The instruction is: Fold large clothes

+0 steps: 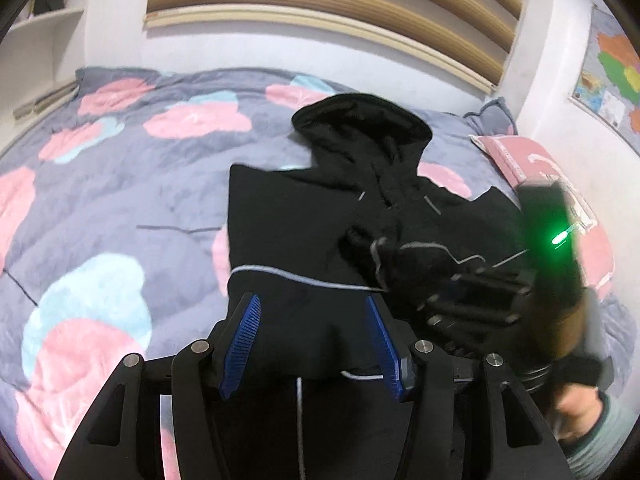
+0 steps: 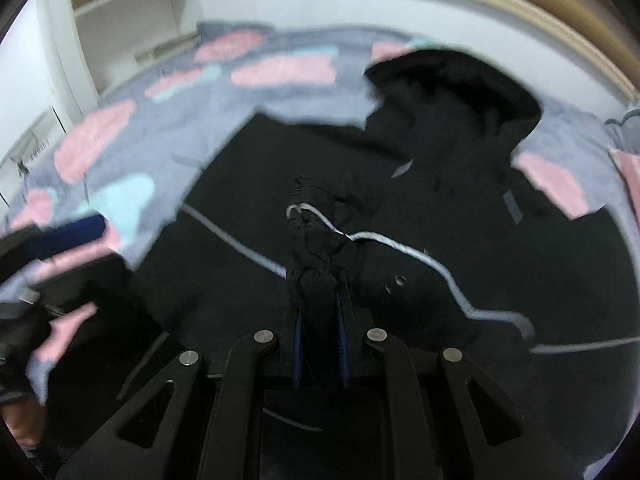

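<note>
A black hooded sweatshirt (image 1: 304, 216) with thin grey trim lies on the bed, hood toward the wall. My left gripper (image 1: 310, 304) is open over its lower left part, blue pads apart, nothing between them. My right gripper (image 2: 320, 300) is shut on a bunched sleeve cuff (image 2: 316, 240) of the sweatshirt and holds it over the body of the garment (image 2: 440, 208). The right gripper also shows in the left wrist view (image 1: 480, 292), blurred, with a green light on its handle.
The bed is covered by a grey quilt (image 1: 120, 168) with pink and pale blue patches. A pink pillow (image 1: 532, 160) lies at the right by the wall. White shelves (image 2: 132, 12) stand at the far left. A map (image 1: 612, 76) hangs on the right wall.
</note>
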The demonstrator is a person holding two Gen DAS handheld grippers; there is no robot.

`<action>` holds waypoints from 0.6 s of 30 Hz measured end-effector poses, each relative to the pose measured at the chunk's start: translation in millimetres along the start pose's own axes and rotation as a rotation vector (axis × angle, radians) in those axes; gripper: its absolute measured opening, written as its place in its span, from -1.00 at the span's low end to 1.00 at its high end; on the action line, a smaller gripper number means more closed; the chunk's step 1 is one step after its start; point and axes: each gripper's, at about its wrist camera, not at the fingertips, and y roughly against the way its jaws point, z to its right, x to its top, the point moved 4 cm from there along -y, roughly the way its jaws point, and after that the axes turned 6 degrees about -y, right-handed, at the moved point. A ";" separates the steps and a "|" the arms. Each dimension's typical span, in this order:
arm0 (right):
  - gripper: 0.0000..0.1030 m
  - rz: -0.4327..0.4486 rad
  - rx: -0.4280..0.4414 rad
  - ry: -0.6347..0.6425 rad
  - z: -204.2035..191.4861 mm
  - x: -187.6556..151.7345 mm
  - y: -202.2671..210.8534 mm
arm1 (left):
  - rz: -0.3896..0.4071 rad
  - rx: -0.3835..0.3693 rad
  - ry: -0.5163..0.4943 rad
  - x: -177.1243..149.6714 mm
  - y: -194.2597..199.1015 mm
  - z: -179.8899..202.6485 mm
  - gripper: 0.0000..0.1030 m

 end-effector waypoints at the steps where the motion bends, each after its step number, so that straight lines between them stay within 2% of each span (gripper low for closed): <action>1: -0.59 -0.017 -0.002 -0.001 1.0 -3.1 -6.7 | -0.005 -0.008 0.006 -1.6 -1.4 -2.8 0.09; 3: -0.45 -0.023 0.028 0.002 3.1 -5.7 -6.5 | -0.027 -0.050 0.027 -2.1 -8.5 -5.7 0.09; 7: 0.02 0.015 0.115 -0.024 16.1 -5.6 26.4 | -0.058 -0.108 0.067 0.1 -15.4 -5.8 0.09; 9: 0.04 0.059 0.132 -0.027 25.2 -6.3 47.7 | -0.074 -0.147 0.087 4.2 -20.5 -3.3 0.09; 12: 0.04 0.110 0.111 -0.066 54.9 -5.9 79.7 | -0.107 -0.207 0.115 11.9 -33.8 4.3 0.10; 18: 0.05 0.169 0.036 -0.195 134.8 -22.2 123.5 | -0.175 -0.213 0.163 22.8 -80.8 21.9 0.13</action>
